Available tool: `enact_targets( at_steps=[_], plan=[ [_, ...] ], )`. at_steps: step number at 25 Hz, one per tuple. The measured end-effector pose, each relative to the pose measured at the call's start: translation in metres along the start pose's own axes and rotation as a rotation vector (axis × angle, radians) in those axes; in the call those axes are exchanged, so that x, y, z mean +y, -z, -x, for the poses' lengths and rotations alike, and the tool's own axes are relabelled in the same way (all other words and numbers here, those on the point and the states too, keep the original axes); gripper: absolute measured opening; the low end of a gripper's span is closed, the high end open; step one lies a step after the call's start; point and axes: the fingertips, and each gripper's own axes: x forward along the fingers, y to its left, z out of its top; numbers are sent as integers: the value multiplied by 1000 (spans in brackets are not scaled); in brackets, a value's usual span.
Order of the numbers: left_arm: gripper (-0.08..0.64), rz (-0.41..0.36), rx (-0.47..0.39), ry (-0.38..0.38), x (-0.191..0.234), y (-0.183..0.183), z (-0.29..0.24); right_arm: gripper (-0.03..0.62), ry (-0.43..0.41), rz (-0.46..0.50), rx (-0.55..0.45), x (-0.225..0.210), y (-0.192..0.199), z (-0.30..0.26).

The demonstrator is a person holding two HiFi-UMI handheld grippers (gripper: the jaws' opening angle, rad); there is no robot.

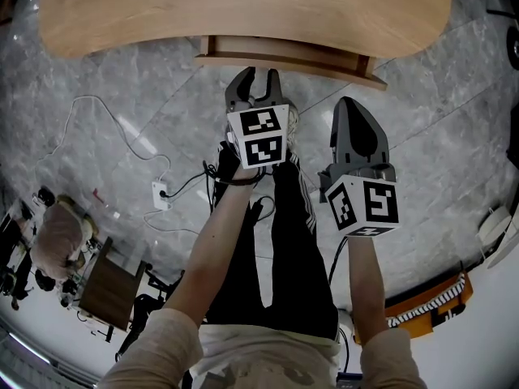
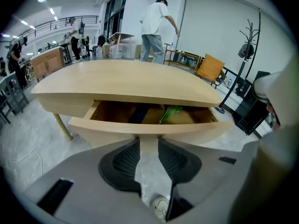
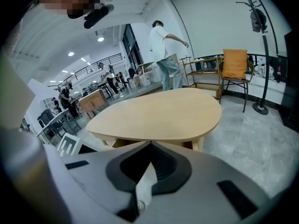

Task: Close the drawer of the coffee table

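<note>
The drawer point(image 2: 140, 128) stands pulled partway out from under the top of the table point(image 2: 126, 80), its pale wooden front curved like the table's edge. Inside it, under the table top, lie a green thing point(image 2: 172, 112) and a dark thing point(image 2: 139, 113); I cannot tell what either is.

The left tongs point(image 1: 259, 78) point down at the drawer's front on the near side of the table. Their tips sit just short of it, a narrow gap between them with nothing in it. Whether they touch the wood cannot be told.

The right tongs point(image 1: 350, 104) hang closed and empty, tips together, a little further back from the table and to the right of the left pair.

The table stands on a grey stone floor point(image 1: 122, 87), where a white socket strip point(image 1: 160, 194) with its cable lies well off the table's left end. Beyond the far side of the table a person in a white shirt point(image 2: 153, 24) leans away, with an orange chair point(image 2: 210, 68) and a coat stand point(image 2: 244, 55) off to the right.
</note>
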Motion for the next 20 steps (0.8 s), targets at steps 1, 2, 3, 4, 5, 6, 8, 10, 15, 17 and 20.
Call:
enact_targets(
  at_steps=[1,2,3,4,5,6,8,10,15,17,20],
  plan=[
    [128,-15,-2,-6,0,1,0,6,7,-5,3,-2,1,0],
    [119,-26,-2,-12,1,2,0,6,9,-9,4,-3,1,0],
    [113,-35,-4,-18,2,3,0,6,7,-11,3,-3,1,-1],
    [106,-40,-8,-25,5,1,0,6,0,-10,1,-4,1,-3],
    [102,-43,-14,-33,6,0,0,6,-8,-6,-1,-4,0,-5],
    [98,-46,-21,-39,7,-2,-1,6,-12,-3,-3,-5,-1,-6],
    [86,-59,-36,-44,6,-5,-3,6,-10,-1,-5,-6,-2,-7],
    [78,-85,-58,-46,7,-10,-7,6,-1,-16,-8,-6,-3,-10],
    [51,-134,-144,-62,16,-30,-21,6,-9,-56,-60,-2,-19,-18],
    [45,-138,-183,-54,16,-39,-27,6,-18,-52,-86,-2,-28,-21],
    [39,-165,-245,-39,17,-50,-33,6,-23,-47,-108,-4,-35,-26]
  ],
)
